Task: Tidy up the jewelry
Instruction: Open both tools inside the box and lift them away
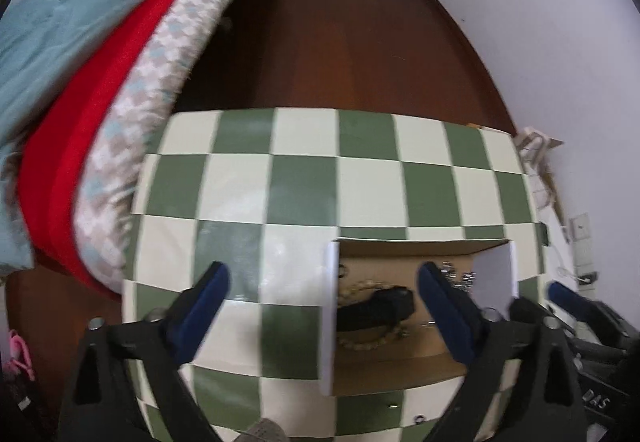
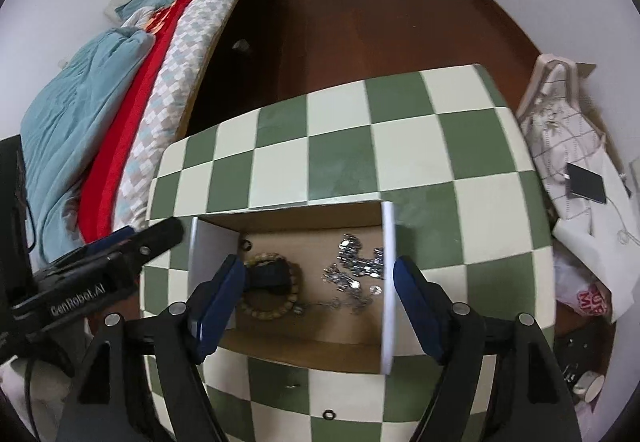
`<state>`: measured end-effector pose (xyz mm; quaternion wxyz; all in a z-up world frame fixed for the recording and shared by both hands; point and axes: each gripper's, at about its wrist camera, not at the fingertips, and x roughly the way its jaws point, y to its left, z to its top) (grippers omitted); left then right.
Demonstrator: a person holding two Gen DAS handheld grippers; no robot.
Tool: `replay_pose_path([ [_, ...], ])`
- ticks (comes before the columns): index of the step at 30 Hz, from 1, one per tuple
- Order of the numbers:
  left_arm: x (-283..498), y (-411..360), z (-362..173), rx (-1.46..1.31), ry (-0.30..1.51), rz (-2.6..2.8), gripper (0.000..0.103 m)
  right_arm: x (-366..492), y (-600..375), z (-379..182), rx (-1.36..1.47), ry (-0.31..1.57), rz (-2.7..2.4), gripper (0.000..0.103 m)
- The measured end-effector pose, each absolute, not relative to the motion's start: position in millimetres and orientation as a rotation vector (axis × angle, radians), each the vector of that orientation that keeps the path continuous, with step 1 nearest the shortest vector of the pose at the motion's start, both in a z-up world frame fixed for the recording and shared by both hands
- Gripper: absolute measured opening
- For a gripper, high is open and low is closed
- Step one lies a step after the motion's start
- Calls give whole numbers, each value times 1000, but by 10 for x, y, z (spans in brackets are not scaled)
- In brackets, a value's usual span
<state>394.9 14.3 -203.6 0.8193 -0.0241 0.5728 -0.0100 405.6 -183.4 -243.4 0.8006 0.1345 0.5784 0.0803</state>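
An open cardboard box [image 2: 304, 338] with white side flaps [image 1: 330, 314] sits on a green-and-cream checkered table [image 2: 340, 146]. Inside lie a wooden bead bracelet [image 2: 260, 312], a black band [image 2: 272, 276] across it, and a heap of silver chain jewelry [image 2: 356, 266]. The bracelet [image 1: 360, 344] and band [image 1: 376, 308] also show in the left wrist view. My right gripper [image 2: 318, 270] hangs open over the box with nothing between its fingers. My left gripper [image 1: 323, 282] is open wide, straddling the box's left flap. A small ring [image 2: 329, 413] lies on the table in front of the box.
A bed with red and teal bedding [image 2: 100, 130] runs along the table's left side. Bags and papers [image 2: 568, 146] are piled against the wall to the right, with a mug [image 2: 592, 388] below them. Dark wood floor [image 2: 360, 22] lies beyond the table.
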Motion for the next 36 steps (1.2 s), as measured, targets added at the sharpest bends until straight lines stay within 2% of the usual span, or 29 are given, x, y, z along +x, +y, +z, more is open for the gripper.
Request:
replay_pose_path([
  [3,3833,183,-2020,7,1180,26,102,3975,-1803,-2423,190,1250,102,101],
  [4,3787,192,-2020,23,1170,40,102,3947,-1776,-2426,147,1248,79,102],
  [16,3319,303,-1929,94,1084,132,102,3550,-1697,-2484,40,1246,0,103],
  [36,2373,285,-1197,93,893,135,102,2723,-1537,-1608,-18,1038,-19,103],
])
